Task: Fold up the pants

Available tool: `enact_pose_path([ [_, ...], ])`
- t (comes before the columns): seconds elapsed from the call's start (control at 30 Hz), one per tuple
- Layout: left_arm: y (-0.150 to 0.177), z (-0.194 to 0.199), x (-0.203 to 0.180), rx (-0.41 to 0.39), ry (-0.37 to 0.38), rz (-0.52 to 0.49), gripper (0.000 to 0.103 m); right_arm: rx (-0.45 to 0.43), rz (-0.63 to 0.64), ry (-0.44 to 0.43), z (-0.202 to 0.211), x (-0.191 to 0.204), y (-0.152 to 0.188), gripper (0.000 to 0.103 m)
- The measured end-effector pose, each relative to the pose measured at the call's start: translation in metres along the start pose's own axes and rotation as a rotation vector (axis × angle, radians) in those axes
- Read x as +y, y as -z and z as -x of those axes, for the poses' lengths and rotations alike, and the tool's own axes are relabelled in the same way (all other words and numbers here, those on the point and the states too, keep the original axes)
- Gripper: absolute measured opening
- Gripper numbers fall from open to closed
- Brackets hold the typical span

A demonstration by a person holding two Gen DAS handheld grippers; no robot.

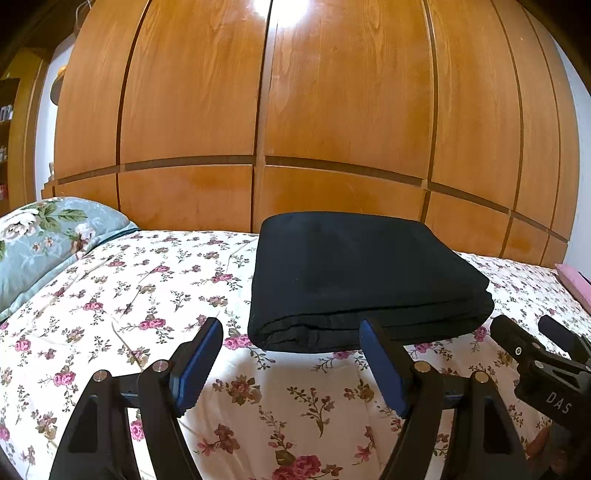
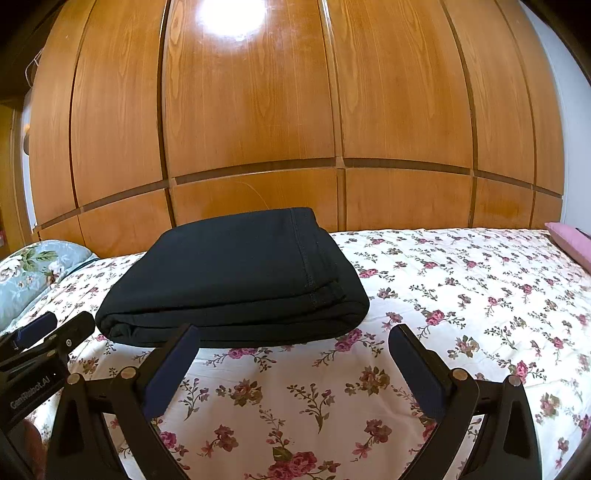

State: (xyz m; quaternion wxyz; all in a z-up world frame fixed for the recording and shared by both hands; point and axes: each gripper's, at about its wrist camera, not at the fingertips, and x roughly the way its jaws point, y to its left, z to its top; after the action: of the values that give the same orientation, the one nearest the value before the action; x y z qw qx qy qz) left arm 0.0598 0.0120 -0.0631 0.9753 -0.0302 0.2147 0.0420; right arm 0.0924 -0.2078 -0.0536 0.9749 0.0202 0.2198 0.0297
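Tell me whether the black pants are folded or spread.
Folded: the black fabric pants lie as a compact stacked rectangle on the floral bedspread, layers visible along the near edge.

My bed [image 2: 461,295] under a white rose-print cover, glossy wooden wardrobe doors [image 1: 332,110] along its far edge, lamp glare [image 2: 232,14] up top, floral blue-green pillow [image 1: 37,236] at left end, pink cushion [image 2: 572,243] at right.

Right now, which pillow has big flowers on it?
The blue-green pillow at the bed's left end; the pink pillow at the right end looks plain.
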Motion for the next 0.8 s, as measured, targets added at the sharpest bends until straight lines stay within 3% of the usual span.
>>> enact_pose_path([
  [0.8,0.0002,-0.001,0.0002,0.002,0.0,-0.005,0.077,0.006,-0.014,-0.001,-0.0015,-0.0026,0.0006,0.102],
])
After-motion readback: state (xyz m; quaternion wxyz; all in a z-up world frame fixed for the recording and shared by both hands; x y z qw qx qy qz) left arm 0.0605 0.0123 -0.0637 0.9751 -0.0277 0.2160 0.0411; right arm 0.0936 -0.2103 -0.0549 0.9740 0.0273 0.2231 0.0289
